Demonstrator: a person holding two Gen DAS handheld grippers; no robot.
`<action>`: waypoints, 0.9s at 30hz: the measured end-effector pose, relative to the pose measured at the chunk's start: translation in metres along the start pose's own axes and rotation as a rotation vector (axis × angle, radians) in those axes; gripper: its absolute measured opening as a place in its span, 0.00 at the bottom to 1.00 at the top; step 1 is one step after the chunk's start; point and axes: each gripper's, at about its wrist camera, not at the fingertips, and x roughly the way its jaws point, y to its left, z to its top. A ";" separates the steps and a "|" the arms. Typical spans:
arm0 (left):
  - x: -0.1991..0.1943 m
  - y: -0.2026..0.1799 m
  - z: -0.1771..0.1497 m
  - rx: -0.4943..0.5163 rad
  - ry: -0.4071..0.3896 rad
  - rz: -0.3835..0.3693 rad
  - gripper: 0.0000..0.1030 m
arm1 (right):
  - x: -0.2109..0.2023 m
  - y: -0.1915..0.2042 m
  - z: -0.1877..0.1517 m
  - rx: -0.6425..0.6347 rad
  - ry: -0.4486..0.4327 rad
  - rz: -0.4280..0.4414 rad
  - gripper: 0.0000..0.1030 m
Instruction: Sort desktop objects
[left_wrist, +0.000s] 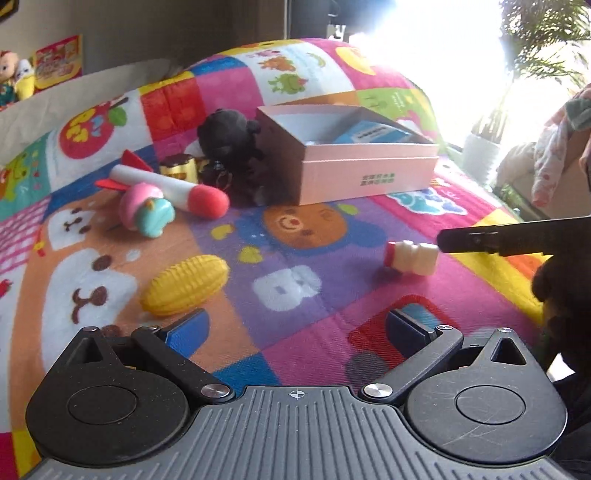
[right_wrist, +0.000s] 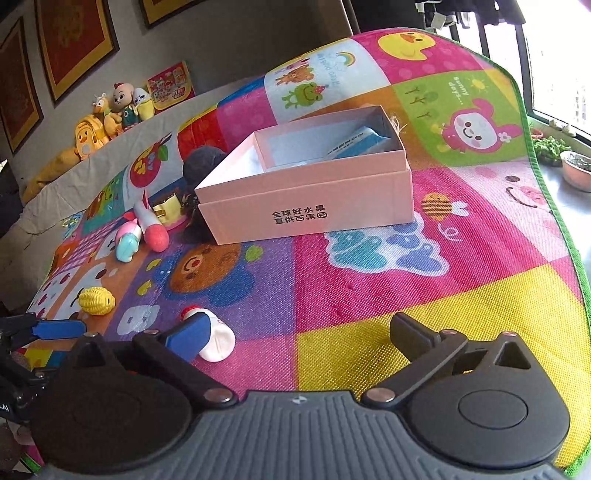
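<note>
**Small bottle lies loose beside the right gripper**

The white bottle (right_wrist: 216, 338) lies on its side on the mat (right_wrist: 369, 280), just past the left finger (right_wrist: 186, 338) of the right gripper (right_wrist: 299, 336), whose jaws stand wide apart and empty. The left gripper (left_wrist: 295, 328) is likewise spread and empty. The bottle appears light, rigid and smooth, so liable to roll; best taken across its waisted middle. The pink box (right_wrist: 306, 206) stands well beyond.

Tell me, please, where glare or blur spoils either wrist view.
Left wrist view: window glare whites out the upper right, washing the potted plant; the toy corn looks slightly soft. Right wrist view: evenly lit and sharp, the pink box lettering legible; fisheye bends the mat edge.
</note>
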 end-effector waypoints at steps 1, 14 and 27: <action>0.001 0.006 0.000 -0.019 0.004 0.030 1.00 | 0.000 0.000 0.000 0.001 -0.001 0.000 1.00; 0.006 0.036 0.004 -0.150 0.027 0.018 1.00 | 0.001 0.003 -0.002 -0.014 0.004 0.003 1.00; 0.018 0.027 0.008 -0.099 0.016 0.038 1.00 | 0.002 0.004 -0.002 -0.017 0.002 -0.002 1.00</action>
